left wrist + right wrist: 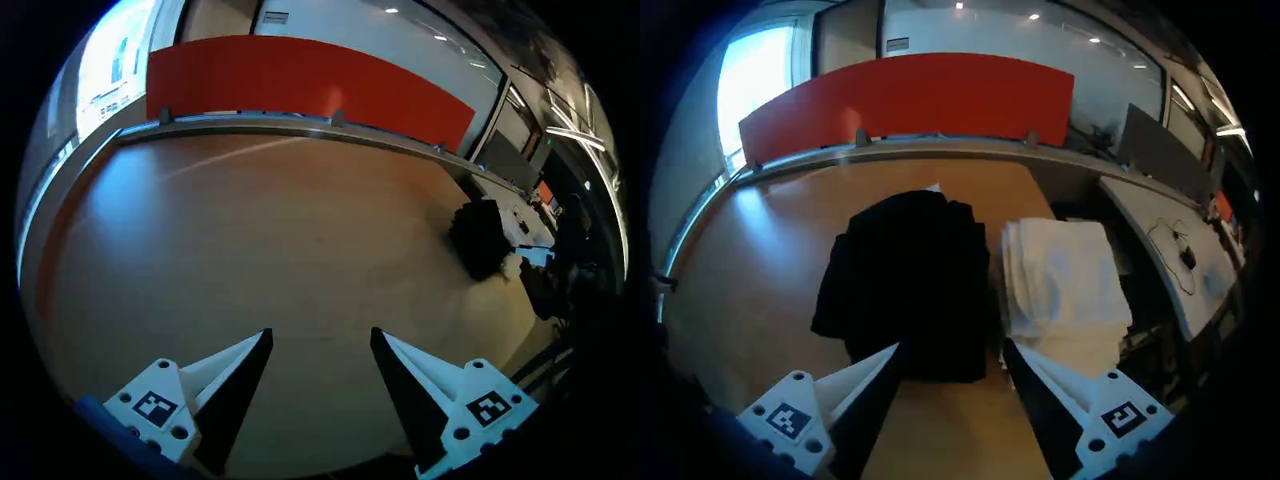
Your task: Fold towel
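In the right gripper view a black pile of cloth (908, 280) lies on the wooden table (752, 264), and a stack of folded white towels (1064, 280) sits just to its right at the table's edge. My right gripper (952, 356) stands open just short of the black pile's near edge, with nothing between its fingers. In the left gripper view my left gripper (320, 340) is open over bare wooden table (264, 240). Far off at the right of that view lies the black pile (480, 236), with a bit of white cloth (510, 268) beside it.
A red divider panel (912, 96) runs along the table's far edge, also the red panel (304, 80) in the left gripper view. To the right stands a grey desk (1160, 232) with cables and small items. A bright window (752, 80) is at the left.
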Demonstrator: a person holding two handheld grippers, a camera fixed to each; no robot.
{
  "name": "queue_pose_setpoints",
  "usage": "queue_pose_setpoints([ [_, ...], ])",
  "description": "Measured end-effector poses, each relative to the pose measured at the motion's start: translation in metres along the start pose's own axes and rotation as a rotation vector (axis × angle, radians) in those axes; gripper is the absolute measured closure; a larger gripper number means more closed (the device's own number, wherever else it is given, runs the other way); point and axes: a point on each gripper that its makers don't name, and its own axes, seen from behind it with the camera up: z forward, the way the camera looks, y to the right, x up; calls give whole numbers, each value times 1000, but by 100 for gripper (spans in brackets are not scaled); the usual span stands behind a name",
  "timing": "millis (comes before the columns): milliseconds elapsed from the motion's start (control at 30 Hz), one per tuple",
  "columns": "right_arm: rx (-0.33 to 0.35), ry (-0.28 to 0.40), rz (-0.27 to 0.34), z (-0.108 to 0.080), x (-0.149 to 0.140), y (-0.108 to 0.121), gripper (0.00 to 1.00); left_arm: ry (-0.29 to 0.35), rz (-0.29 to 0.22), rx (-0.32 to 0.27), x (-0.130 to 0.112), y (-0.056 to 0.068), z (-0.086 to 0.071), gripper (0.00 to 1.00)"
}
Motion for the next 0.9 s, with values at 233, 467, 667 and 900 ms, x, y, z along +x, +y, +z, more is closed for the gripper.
queue_pose_setpoints([
  [233, -3, 33, -8, -8, 12, -9, 8, 22, -7, 3, 5, -6, -4, 10],
  [467, -8, 98, 5, -19, 34, -23, 8, 64, -16, 16, 18, -18, -13, 10],
  [667, -4, 193, 16, -32, 62, -40, 8, 118, -17, 47, 34, -33, -21, 10],
  [900, 4, 311, 20, -48, 98, -62, 6, 209, 5, 107, 61, -53, -35, 10],
])
